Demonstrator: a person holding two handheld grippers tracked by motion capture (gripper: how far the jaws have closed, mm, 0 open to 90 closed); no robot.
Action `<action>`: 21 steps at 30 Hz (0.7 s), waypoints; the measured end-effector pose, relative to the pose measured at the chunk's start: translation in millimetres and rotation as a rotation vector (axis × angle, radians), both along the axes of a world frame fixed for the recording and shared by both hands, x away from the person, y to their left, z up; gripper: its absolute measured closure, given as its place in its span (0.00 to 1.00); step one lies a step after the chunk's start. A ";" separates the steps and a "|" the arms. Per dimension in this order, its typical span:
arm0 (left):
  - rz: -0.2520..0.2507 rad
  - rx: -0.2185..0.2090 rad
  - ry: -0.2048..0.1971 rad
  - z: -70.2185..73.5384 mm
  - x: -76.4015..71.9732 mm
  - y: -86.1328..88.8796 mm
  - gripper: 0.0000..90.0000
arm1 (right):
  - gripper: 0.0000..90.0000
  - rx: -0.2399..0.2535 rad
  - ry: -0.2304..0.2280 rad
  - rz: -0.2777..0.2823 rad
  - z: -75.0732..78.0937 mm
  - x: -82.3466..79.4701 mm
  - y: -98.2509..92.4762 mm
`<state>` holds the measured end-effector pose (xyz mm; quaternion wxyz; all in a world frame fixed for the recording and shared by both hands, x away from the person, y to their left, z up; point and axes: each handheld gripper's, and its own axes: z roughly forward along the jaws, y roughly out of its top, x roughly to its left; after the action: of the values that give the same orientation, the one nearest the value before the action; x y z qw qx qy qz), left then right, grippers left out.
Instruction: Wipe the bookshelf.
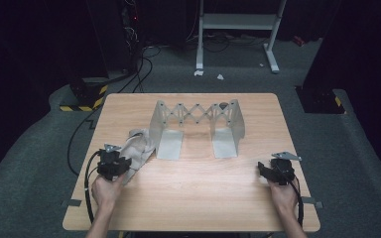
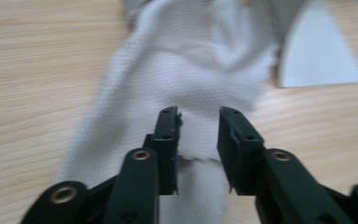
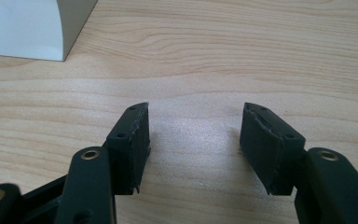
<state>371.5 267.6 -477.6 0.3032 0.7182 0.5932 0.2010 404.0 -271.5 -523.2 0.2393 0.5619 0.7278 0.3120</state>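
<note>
Item: grey cloth, on worktop left, long axis running diagonally from my left gripper toward the metal rack. Left fingers parted, straddling the cloth's near end, not pinching. Right gripper wide apart, empty, well away over bare wood.

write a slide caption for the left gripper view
Left tongs open over a grey cloth on the wooden table.

Dark lab: floor cables, hazard-taped stand.
</note>
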 end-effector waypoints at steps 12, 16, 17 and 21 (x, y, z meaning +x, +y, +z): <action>-0.166 -0.094 -0.025 -19.2 -23.6 -47.9 0.59 | 0.42 -0.018 -0.027 0.028 -3.1 -8.6 -2.0; -0.173 -0.085 -0.039 -30.2 -26.0 -57.0 0.53 | 0.41 -0.015 -0.022 0.027 -3.1 -12.1 -3.1; -0.170 -0.085 -0.045 -32.4 -26.7 -58.9 0.52 | 0.41 -0.017 -0.024 0.028 -3.2 -12.6 -3.3; -0.165 -0.053 -0.063 -40.8 -26.1 -63.9 0.48 | 0.40 -0.019 -0.024 0.027 -3.3 -14.3 -3.1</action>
<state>345.3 203.7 -518.3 0.3562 0.7496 0.5273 0.1823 389.7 -274.6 -526.5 0.2492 0.5460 0.7351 0.3152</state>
